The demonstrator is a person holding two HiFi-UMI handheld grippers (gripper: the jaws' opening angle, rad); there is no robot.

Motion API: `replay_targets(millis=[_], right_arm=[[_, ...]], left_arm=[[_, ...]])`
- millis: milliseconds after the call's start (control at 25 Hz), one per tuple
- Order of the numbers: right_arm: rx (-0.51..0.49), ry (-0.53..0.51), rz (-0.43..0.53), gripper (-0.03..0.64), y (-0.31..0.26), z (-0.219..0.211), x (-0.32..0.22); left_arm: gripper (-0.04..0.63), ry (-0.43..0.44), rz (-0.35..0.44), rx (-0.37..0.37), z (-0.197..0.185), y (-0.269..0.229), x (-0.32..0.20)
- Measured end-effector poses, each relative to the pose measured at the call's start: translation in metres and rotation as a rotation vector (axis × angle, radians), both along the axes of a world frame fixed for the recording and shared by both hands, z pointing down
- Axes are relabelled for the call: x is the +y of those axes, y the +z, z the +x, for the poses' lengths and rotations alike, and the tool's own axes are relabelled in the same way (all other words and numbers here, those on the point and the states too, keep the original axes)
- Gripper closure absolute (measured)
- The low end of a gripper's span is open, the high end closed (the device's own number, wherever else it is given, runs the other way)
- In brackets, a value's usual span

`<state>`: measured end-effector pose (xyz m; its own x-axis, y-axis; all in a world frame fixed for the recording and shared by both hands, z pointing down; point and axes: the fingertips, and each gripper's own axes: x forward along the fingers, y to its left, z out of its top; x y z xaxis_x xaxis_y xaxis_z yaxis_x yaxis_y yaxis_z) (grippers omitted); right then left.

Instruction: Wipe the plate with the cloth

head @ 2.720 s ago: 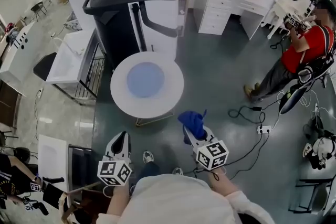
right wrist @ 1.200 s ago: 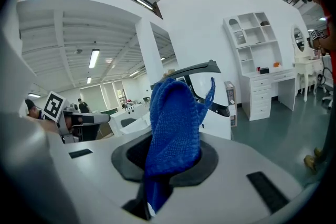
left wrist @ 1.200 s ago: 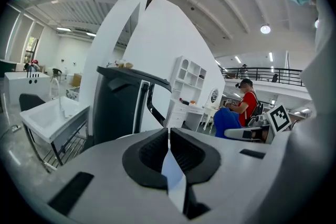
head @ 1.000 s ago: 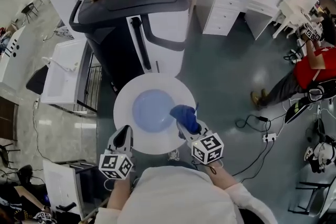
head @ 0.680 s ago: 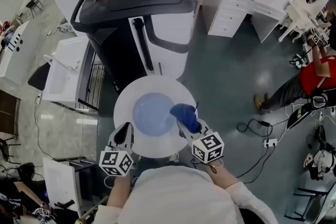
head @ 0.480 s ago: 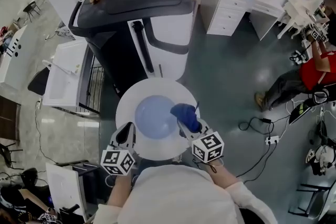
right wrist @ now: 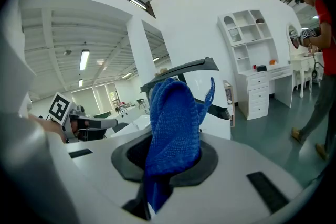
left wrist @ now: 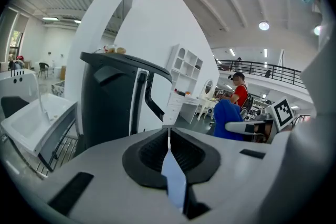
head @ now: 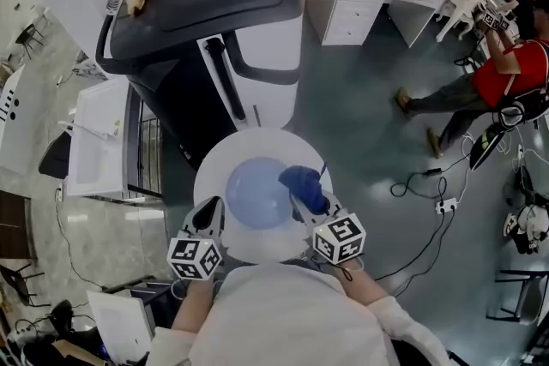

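Well, from where I stand, the right gripper (head: pixel 302 200) is clamped tight on a blue cloth (head: pixel 302 182). The bunched cloth sticks up and forward out of the jaws, with one loose corner poking free at the top. It hangs over the right edge of the pale blue plate (head: pixel 250 195), which sits in the middle of a small round white table (head: pixel 208 180). Whether the cloth is actually resting on the plate I can't make out.

The left gripper (head: pixel 210 207) is closed right up with nothing in it. It sits just beside the plate's near-left edge, apart from it.

What worries me is the plate. Nothing is pinning it down, so a firm sweep from the right could slide it across the smooth tabletop towards the far or left rim. The table is small, so there isn't much margin. The closed left gripper would do little to stop it unless it is brought against the edge.

The cloth is another weak spot. It is gripped at one end only, so dragging it could tug it out of the jaws. It could also fold under, and then hard plastic would scrape the plate instead. Pressing too close to the rim might tip the plate.
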<state>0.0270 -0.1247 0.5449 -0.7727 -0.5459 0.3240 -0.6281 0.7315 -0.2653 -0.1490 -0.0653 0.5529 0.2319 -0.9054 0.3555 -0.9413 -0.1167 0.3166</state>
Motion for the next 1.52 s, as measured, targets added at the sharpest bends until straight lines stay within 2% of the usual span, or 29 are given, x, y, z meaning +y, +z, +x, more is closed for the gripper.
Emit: replay_targets(millis=[120, 440, 1080, 1520], right_arm=[[0.006, 0.033, -0.005, 0.531, 0.003, -0.002, 0.001], [0.019, 0.09, -0.003, 0.531, 0.004, -0.005, 0.002], [0.051, 0.172, -0.021, 0.531, 0.01, 0.009, 0.008], [0.064, 0.142, -0.038, 0.531, 0.018, -0.002, 0.014]], left_arm=[[0.554, 0.043, -0.019, -0.013, -0.003, 0.01, -0.006], [0.554, 0.098, -0.07, 0.017, -0.016, 0.031, -0.029], [0.554, 0.119, -0.33, 0.092, -0.023, 0.127, -0.049], [0.552, 0.096, -0.533, 0.065, -0.026, 0.193, -0.047]])
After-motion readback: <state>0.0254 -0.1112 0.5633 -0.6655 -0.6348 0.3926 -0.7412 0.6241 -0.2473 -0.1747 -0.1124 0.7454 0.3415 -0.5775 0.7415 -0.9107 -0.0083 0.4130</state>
